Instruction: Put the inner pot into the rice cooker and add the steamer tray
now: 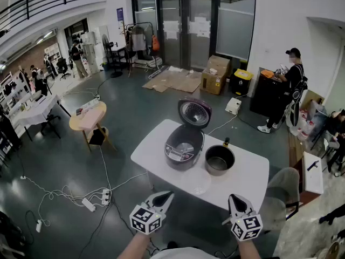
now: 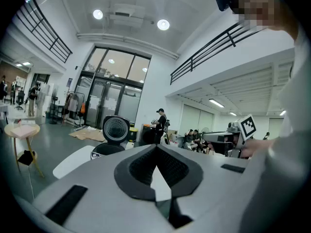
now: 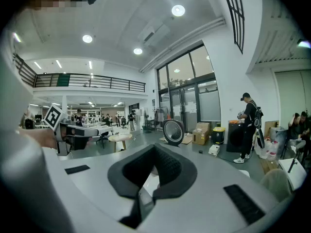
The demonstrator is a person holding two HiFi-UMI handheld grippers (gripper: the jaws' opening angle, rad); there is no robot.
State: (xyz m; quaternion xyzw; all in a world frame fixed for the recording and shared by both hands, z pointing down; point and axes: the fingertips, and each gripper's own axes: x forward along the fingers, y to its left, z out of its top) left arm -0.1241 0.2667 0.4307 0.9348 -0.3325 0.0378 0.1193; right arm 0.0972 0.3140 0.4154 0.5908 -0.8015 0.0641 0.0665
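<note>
Your left gripper (image 1: pixel 167 195) and right gripper (image 1: pixel 234 198), both pressed together and empty, hover near the table (image 1: pixel 152 148); pot (image 1: pixel 219 159) stands just beside open cooker (image 1: pixel 183 145).

Pretty sure this is an open lab or studio space in a commercial building, not anyone's home. It's a big double-height hall with a mezzanine railing (image 1: pixel 48 1) along the upper level, tall glass entrance doors (image 1: pixel 186 28), round ceiling lights (image 2: pixel 163 24) and a dark polished floor (image 1: pixel 59 155). Cables and power strips (image 1: pixel 89 204) trail across it. Cardboard boxes (image 1: pixel 215 73) and flattened cardboard (image 1: pixel 173 81) sit by the doors. A few people (image 1: pixel 75 55) stand among desks and shelving at the far left. The rice cooker (image 1: pixel 186 142) sits on a lone white bench (image 1: pixel 153 151) mid-hall.
</note>
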